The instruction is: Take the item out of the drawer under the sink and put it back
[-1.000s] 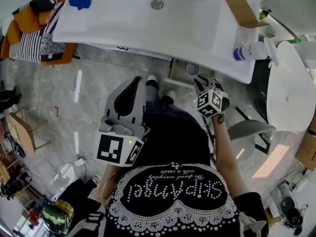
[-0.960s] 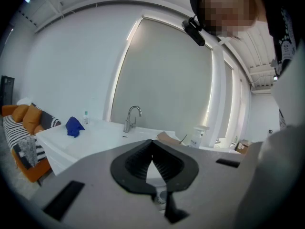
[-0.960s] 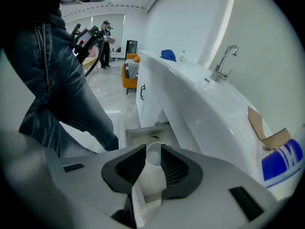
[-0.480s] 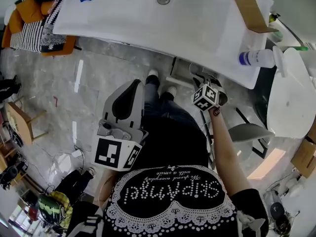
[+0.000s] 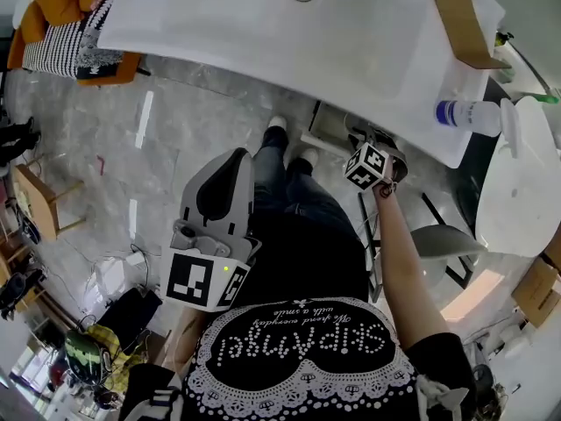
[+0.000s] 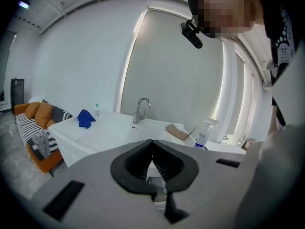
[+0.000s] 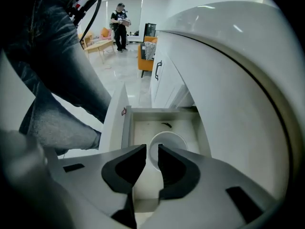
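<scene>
Marble floor (image 5: 175,139), white sink counter (image 5: 263,33). Your right gripper's (image 7: 151,151) jaws, just opened, frame the drawer's (image 7: 143,127) white cup (image 7: 170,140). Your left gripper (image 6: 152,144) is clenched, empty.

Bright, even daylight; fisheye warp w/ dark corners; floor (image 5: 175,147) glare; countertop (image 5: 263,42) near blown out.
</scene>
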Demonstrator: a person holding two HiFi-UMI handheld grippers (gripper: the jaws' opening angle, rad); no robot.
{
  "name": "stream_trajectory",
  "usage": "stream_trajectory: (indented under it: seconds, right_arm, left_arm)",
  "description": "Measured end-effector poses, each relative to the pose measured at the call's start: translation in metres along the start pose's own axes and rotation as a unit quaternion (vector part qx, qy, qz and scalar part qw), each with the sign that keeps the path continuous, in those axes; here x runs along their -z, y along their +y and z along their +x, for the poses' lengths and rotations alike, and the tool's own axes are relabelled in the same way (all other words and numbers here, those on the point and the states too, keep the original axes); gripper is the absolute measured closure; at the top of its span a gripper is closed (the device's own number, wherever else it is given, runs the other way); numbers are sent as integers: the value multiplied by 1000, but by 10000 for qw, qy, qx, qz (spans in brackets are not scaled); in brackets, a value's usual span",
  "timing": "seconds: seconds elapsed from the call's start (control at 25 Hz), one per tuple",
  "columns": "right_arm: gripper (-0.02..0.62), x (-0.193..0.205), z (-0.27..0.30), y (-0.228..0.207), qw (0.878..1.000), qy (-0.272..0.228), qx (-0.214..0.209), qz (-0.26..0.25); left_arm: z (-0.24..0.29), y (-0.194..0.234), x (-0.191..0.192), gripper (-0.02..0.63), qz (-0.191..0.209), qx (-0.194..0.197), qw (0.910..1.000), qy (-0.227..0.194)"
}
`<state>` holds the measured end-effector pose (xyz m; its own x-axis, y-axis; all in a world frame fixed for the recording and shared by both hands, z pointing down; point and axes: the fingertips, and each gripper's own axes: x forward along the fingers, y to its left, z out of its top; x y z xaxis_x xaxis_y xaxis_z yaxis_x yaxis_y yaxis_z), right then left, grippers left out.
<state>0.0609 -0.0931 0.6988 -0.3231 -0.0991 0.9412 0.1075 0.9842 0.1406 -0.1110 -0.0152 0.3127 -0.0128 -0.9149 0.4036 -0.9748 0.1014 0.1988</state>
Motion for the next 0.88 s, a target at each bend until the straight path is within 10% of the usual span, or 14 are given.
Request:
stream_trajectory:
  seconds: [0.88]
  right_arm:
    - [517, 5, 42, 5, 9988, 397, -280, 1]
  left_arm:
    - [-3, 16, 15, 601, -246, -357, 9985, 342]
